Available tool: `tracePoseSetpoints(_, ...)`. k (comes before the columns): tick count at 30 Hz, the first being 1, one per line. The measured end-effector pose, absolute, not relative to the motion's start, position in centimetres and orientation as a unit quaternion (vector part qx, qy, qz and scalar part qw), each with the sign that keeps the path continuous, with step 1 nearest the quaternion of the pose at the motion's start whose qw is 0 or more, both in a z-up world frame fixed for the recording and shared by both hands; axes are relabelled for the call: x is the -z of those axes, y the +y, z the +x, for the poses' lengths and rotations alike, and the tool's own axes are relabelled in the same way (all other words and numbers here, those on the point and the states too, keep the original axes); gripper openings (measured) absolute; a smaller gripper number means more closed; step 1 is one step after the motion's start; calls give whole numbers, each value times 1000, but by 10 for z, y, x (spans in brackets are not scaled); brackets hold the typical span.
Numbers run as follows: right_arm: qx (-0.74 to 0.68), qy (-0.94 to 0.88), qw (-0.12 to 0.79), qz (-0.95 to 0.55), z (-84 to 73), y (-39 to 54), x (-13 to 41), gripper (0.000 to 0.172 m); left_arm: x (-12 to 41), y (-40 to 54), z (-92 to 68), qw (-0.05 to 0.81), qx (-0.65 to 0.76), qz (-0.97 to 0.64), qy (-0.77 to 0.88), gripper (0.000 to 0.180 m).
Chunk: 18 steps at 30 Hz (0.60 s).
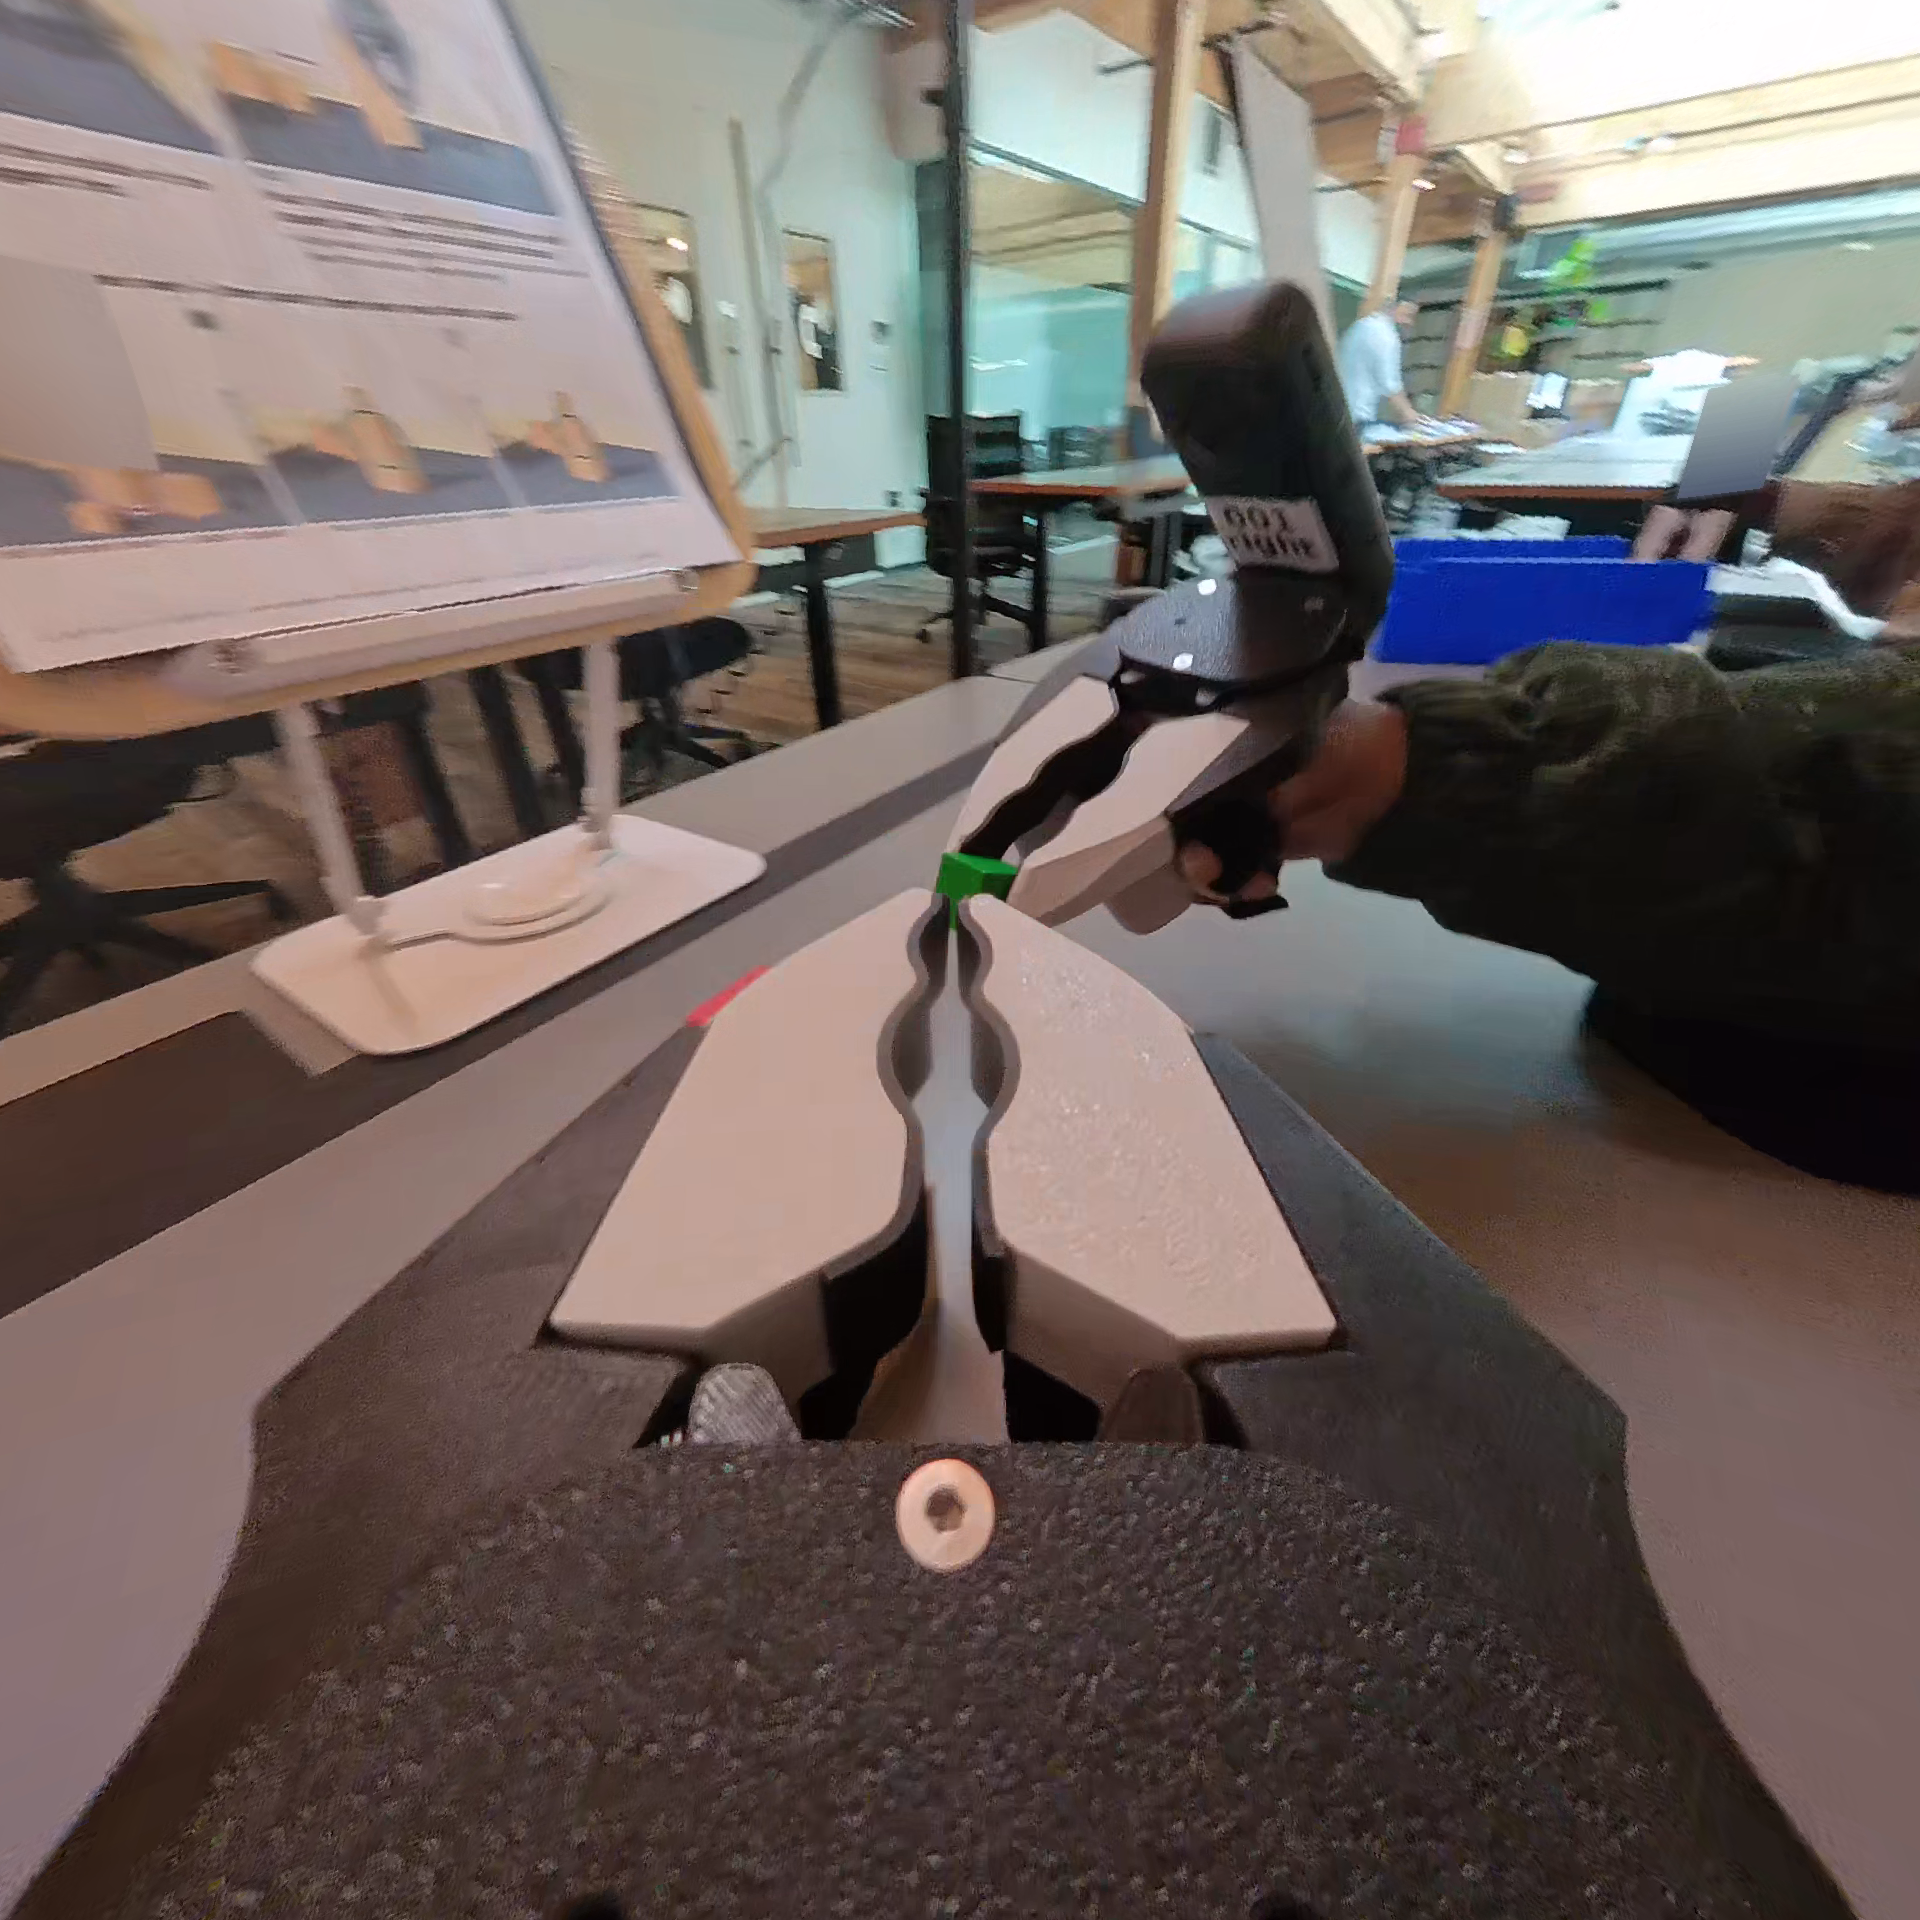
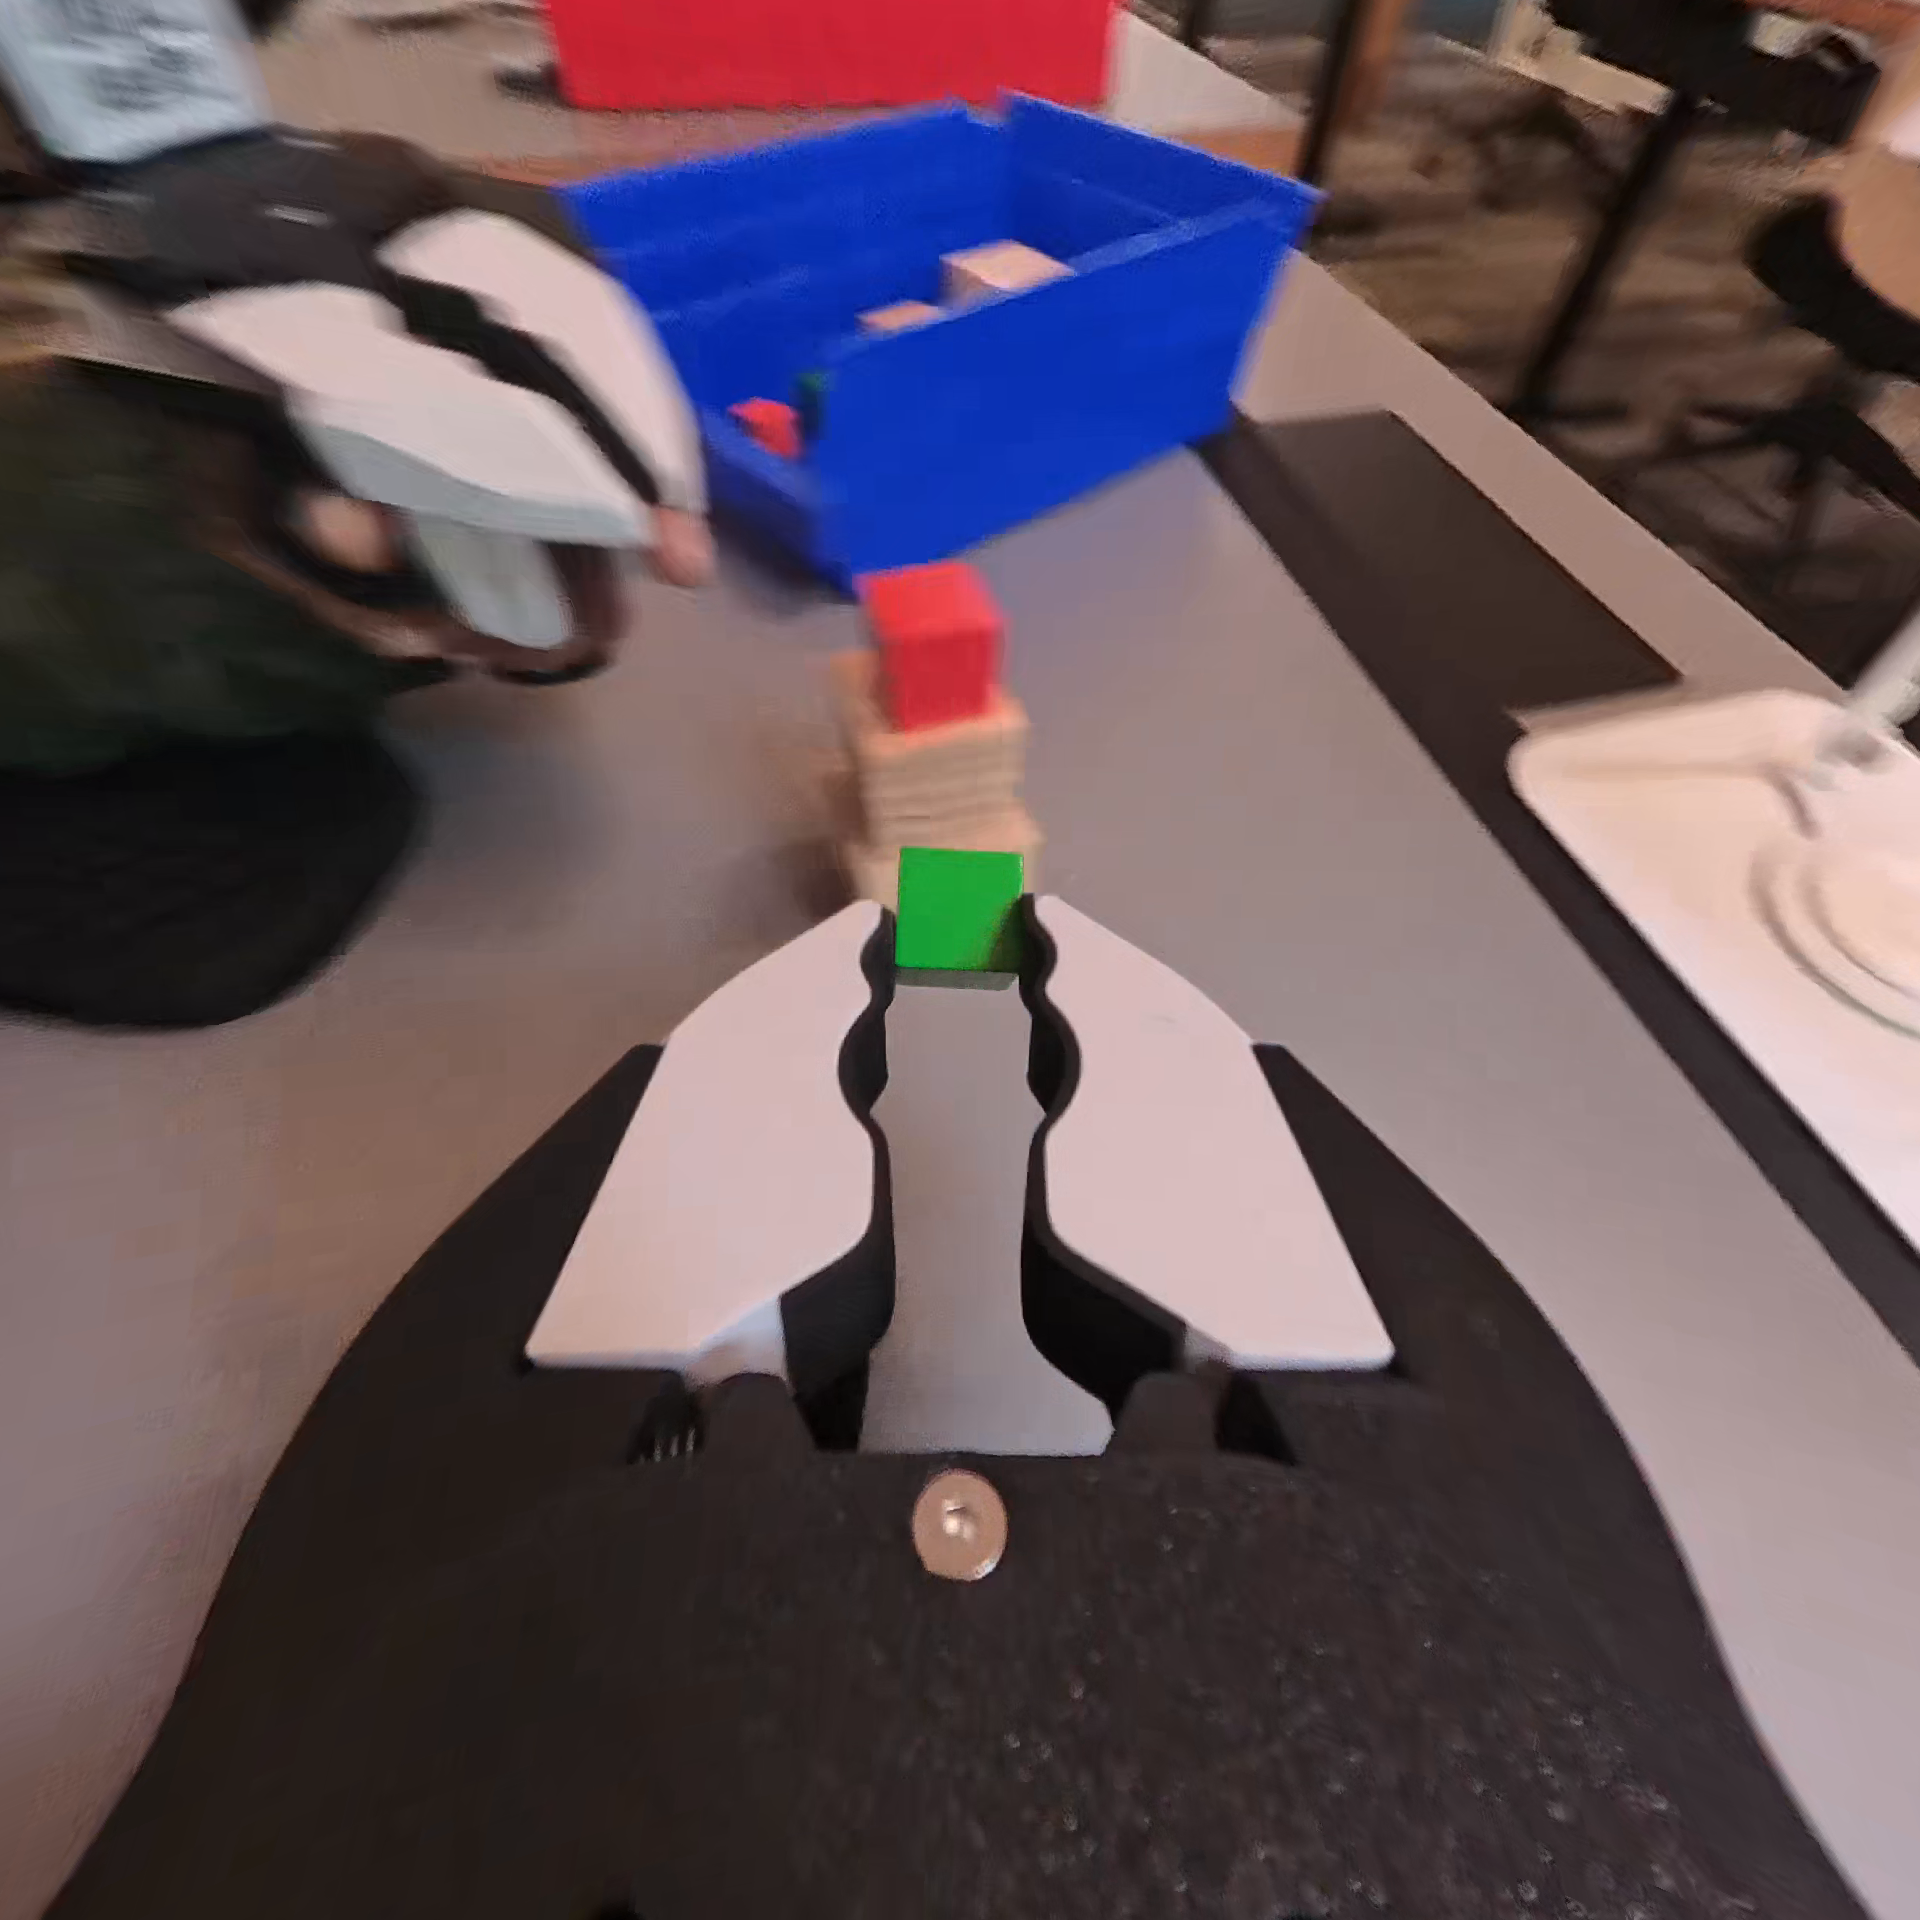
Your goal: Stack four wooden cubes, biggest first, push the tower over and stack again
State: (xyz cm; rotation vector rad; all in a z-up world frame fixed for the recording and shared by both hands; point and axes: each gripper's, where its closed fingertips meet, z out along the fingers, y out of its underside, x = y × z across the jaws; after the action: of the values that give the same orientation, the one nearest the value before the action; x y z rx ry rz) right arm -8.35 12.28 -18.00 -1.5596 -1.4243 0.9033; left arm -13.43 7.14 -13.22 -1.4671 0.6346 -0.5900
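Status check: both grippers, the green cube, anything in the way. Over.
Right gripper clamped on green cube. Left gripper shut, empty. Wooden block stack topped by red cube just beyond the green one; blue bin behind.

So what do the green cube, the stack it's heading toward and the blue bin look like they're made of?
Green cube: probably painted wood; glossy even colour, crisp edges, pinched in the right tool. Stack: bare pale wood, though blurred; the red cube on top looks painted too. Blue bin: likely plastic; thin, flat, uniformly coloured walls.

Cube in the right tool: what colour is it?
Green. The cube sits pinched between the right tool's tips, clearest in the right wrist view.
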Motion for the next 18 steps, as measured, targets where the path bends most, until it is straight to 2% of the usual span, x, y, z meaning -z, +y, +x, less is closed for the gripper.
tracePoseSetpoints(2,-379,-597,397,-585,-76,82,167,23,134,59,-116,627,283,-649,326,11)
tracePoseSetpoints(4,-396,-618,384,-560,-70,51,160,23,141,50,-99,594,301,-653,360,29)
tracePoseSetpoints(7,-422,-627,378,-534,-66,20,150,23,150,30,-75,561,333,-639,407,37)
tracePoseSetpoints(18,-498,-587,394,-502,-63,-4,133,23,135,-7,-54,521,458,-582,423,25)
